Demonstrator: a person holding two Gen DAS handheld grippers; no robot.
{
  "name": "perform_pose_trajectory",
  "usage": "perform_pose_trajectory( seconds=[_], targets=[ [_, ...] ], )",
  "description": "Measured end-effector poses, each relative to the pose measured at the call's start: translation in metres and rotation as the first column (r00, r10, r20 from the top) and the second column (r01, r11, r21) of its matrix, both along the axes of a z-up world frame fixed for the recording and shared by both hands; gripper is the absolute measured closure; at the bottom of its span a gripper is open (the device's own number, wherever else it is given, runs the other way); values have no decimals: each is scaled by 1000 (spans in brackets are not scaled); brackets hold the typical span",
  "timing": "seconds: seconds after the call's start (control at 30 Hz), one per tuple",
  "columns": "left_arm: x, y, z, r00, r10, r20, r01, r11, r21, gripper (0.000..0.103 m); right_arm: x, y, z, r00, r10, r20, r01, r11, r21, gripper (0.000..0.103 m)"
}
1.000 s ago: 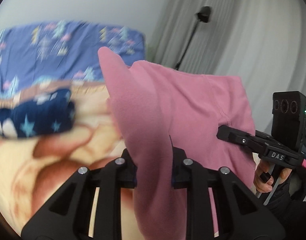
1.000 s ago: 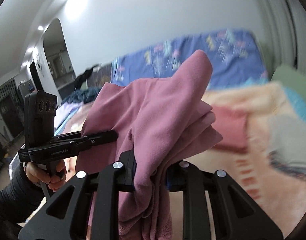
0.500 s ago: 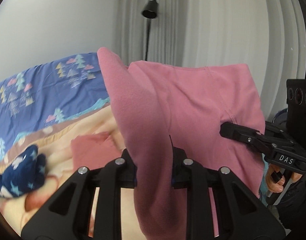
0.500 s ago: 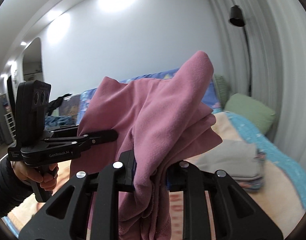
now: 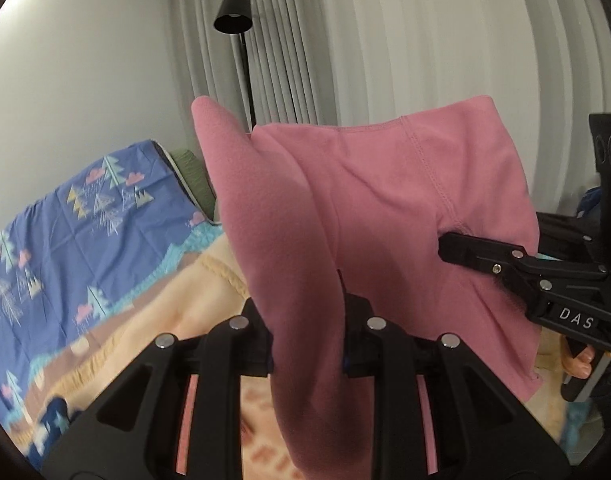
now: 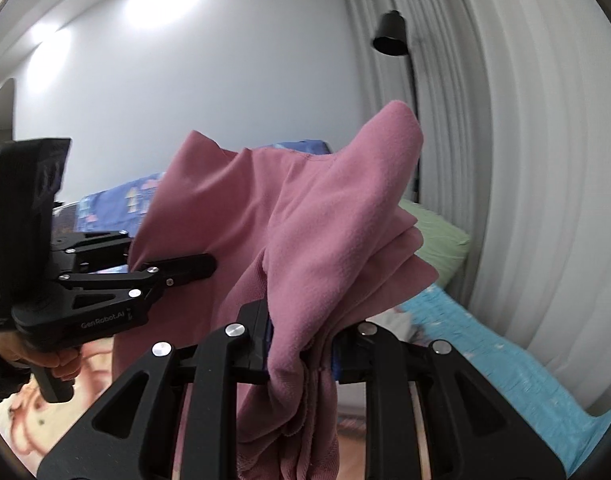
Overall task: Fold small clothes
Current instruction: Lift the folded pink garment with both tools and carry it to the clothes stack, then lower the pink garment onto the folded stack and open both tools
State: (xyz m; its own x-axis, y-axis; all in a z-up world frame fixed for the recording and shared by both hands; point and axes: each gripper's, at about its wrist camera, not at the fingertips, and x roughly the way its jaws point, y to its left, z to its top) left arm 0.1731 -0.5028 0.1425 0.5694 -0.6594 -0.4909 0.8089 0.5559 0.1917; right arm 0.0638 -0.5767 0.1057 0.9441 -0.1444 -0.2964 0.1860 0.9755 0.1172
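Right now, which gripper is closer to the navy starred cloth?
Left. The navy starred cloth lies low beside the left gripper; the right gripper is beyond the pink garment.

Place: a home bedroom
Signs: bed [image 5: 209, 292] with patterned bedding, green pillow [image 6: 437, 240], pleated curtains [image 5: 425, 40], floor lamp [image 5: 233, 12]

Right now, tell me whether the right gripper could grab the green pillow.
Probably not. The right gripper is shut on the pink garment, held with the left gripper; the green pillow lies beyond.

Pink fleece garment [image 5: 385, 208] held up off the bed, bunched in folds, its stitched seam showing
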Motion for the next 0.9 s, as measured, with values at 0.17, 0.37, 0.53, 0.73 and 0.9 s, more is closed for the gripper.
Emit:
perform_pose_trajectory(
  seconds=[0.17, 0.37, 0.53, 0.73, 0.9],
  targets=[
    [36, -44, -8, 998, 31, 51, -33, 999, 35, 79, 37, -36, -5, 999, -46, -20, 47, 999, 28, 82],
    [103, -80, -63, 962, 261, 76, -268, 958, 103, 24, 115, -84, -48, 977, -141, -162, 145, 989, 16, 48],
    [126, -83, -171, 965, 258, -36, -228, 901, 368, 24, 147, -134, -162, 822, -240, -517, 345, 931, 116, 43],
    [116, -60, -213, 961, 261, -88, -220, 920, 324, 24, 103, -140, -209, 887, -231, -399, 368, 877, 309, 26],
    [94, -40, -205, 955, 272, -115, -228, 926, 301, 24, 104, -120, -197, 874, -301, -383, 399, 893, 209, 26]
  ],
)
